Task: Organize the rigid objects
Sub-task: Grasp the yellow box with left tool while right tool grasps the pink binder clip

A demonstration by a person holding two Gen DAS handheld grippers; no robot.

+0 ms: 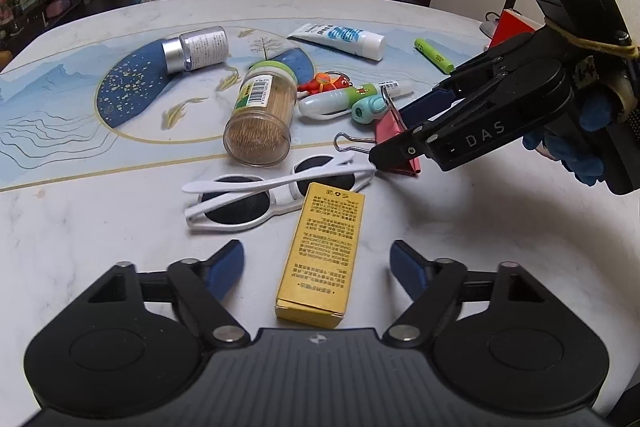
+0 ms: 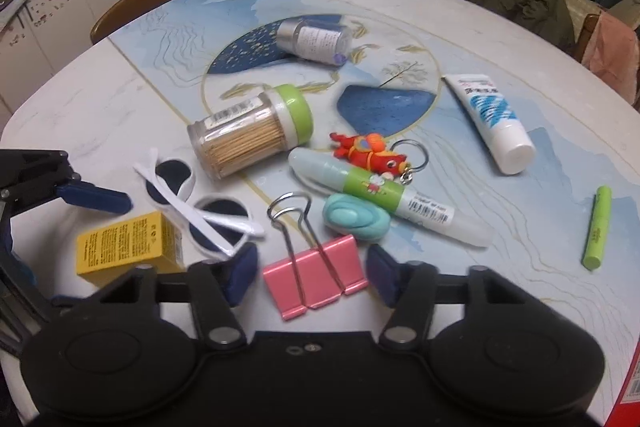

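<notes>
A yellow box [image 1: 320,255] lies lengthwise between the fingers of my left gripper [image 1: 318,267], which is open with a gap on each side of the box. My right gripper [image 2: 312,275] straddles a pink binder clip [image 2: 316,275] lying flat on the table. It is open, its blue pads close to the clip's sides but not pressing. The left wrist view shows that gripper [image 1: 394,133] coming in from the right, held by a blue-gloved hand [image 1: 580,147]. White sunglasses [image 1: 264,195] lie folded just beyond the box.
On the marble table [image 1: 100,235] lie a toothpick jar [image 1: 260,115], a silver-capped bottle [image 1: 196,49], a white tube [image 1: 340,39], a green marker [image 1: 434,55], a red keychain figure [image 2: 368,153], a green-banded tube [image 2: 384,199] and a teal eraser [image 2: 356,221]. Chairs stand behind.
</notes>
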